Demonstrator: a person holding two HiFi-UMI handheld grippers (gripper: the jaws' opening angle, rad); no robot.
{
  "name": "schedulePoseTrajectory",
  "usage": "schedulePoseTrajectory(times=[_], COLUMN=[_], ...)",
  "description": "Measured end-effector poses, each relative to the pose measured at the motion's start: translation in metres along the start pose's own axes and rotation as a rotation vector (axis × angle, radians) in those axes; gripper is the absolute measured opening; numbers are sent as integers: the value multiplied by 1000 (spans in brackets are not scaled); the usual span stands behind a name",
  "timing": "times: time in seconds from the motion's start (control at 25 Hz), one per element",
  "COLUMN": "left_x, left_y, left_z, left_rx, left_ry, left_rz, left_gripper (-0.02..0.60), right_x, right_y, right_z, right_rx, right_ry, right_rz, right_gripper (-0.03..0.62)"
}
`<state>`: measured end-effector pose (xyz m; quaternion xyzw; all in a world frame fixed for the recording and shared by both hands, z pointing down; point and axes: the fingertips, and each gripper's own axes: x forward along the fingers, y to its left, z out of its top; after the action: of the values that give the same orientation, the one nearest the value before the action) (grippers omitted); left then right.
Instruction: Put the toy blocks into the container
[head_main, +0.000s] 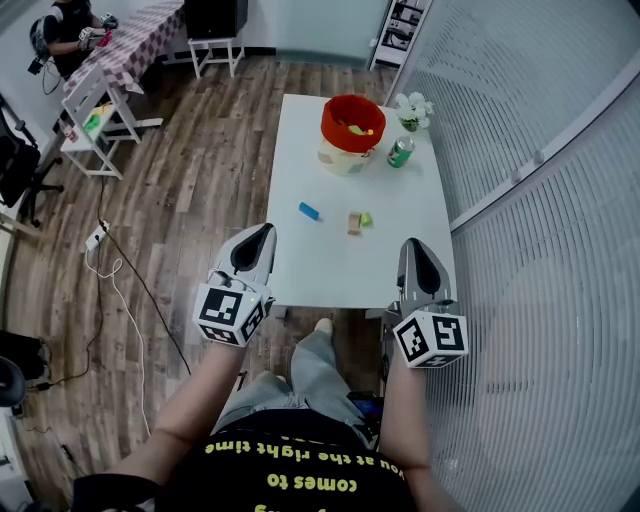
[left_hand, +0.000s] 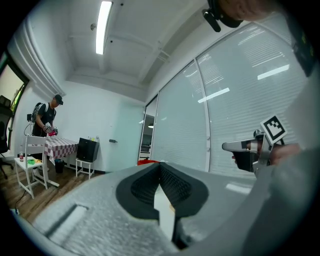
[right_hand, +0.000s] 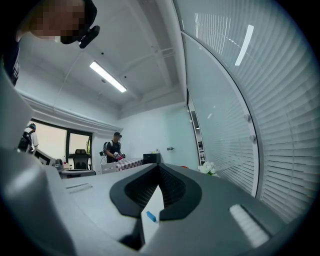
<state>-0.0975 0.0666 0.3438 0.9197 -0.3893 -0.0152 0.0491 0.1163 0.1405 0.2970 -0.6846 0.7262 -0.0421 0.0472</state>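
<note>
Facing the table (head_main: 330, 262): left tongs (head_main: 266, 230), right tongs (head_main: 412, 244), closed.

A person holds the left tool (head_main: 266, 232) and the right tool (head_main: 413, 245) level and well apart in front of the body, both pointing forward, jaws closed with nothing gripped, marker cubes (head_main: 232, 312) facing up, bare forearms (head_main: 195, 395) reaching out below them.

Three toy blocks (head_main: 354, 223), one red container (head_main: 352, 124), one green can (head_main: 400, 152), two hand-held grippers (head_main: 268, 229) (head_main: 413, 243).
</note>
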Motion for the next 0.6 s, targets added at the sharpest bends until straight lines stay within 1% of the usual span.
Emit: schedulePoseTrajectory(times=[0.44,0.6], left_x=[49,65], left_y=[12,16], left_z=[4,9], left_rx=[-1,2], left_ry=[1,1], left_rz=[39,51], left_gripper=[2,2], right_x=[48,68], right_y=[-34,-45], right_z=[10,15], right_rx=[-8,-9], right_ry=[7,21], right_rz=[31,66], right_gripper=[6,6])
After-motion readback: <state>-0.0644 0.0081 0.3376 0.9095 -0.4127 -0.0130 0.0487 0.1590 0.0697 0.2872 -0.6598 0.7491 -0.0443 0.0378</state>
